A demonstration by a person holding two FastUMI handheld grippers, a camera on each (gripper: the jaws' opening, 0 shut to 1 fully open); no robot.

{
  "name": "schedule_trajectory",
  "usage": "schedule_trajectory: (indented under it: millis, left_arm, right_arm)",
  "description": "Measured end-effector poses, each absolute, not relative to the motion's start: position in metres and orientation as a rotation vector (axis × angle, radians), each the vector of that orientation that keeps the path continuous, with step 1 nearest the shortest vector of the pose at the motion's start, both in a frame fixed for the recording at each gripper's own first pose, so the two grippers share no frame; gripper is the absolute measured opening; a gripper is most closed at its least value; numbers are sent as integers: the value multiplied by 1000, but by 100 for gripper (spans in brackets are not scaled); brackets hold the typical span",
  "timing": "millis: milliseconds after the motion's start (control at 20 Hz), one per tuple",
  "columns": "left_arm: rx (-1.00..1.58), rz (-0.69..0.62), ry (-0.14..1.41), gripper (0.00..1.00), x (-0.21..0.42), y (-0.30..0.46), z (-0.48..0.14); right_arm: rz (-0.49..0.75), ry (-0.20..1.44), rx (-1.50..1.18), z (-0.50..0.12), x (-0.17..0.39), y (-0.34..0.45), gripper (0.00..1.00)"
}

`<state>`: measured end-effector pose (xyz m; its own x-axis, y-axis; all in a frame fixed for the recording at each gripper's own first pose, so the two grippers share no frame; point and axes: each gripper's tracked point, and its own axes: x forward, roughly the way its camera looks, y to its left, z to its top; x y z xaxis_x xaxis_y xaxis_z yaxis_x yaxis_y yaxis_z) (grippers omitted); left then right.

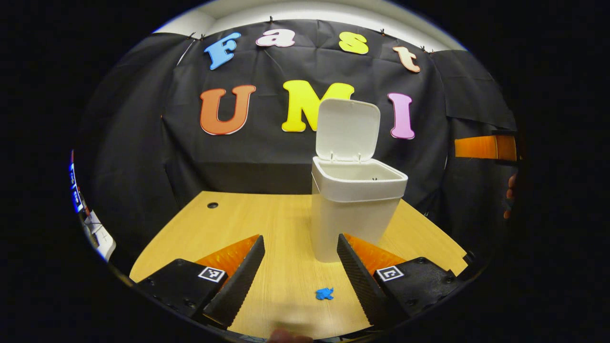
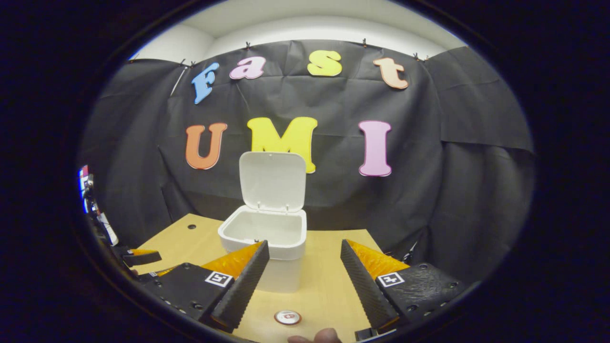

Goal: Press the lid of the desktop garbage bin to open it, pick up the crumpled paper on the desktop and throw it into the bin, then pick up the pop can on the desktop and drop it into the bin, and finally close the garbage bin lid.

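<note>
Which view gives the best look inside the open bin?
The right gripper view: it looks down into the bin, showing the inner walls below the raised lid. The left gripper view sees the bin from lower, showing mostly its outer side and just the rim's far inner edge.

Bin looking like smooth matt white plastic, its raised lid likewise, desk showing pale wood grain with a soft sheen, can top glinting as shiny metal, wall cloth hanging matt and creased
</note>
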<state>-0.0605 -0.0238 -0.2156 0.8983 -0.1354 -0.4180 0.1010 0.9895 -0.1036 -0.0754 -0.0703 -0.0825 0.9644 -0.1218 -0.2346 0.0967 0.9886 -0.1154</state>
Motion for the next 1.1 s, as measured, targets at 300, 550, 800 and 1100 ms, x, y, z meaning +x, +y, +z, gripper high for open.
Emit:
schedule_trajectory:
  millis: [300,550,800,1100]
  left_arm:
    - [-80,-210,625,99,-76,-60,-283]
    - [-118,-199,732,99,-81,-79,-320]
    - [-140,-144,840,100,-78,-79,-364]
    - [-146,-106,937,99,-79,-77,-404]
  right_arm:
    - [-150,376,-117,-135,-97,-87,95]
    - [-196,416,-129,-146,-106,-113,96]
    - [-225,457,-136,-160,-114,-128,96]
    - [-238,504,-146,-179,-118,-139,98]
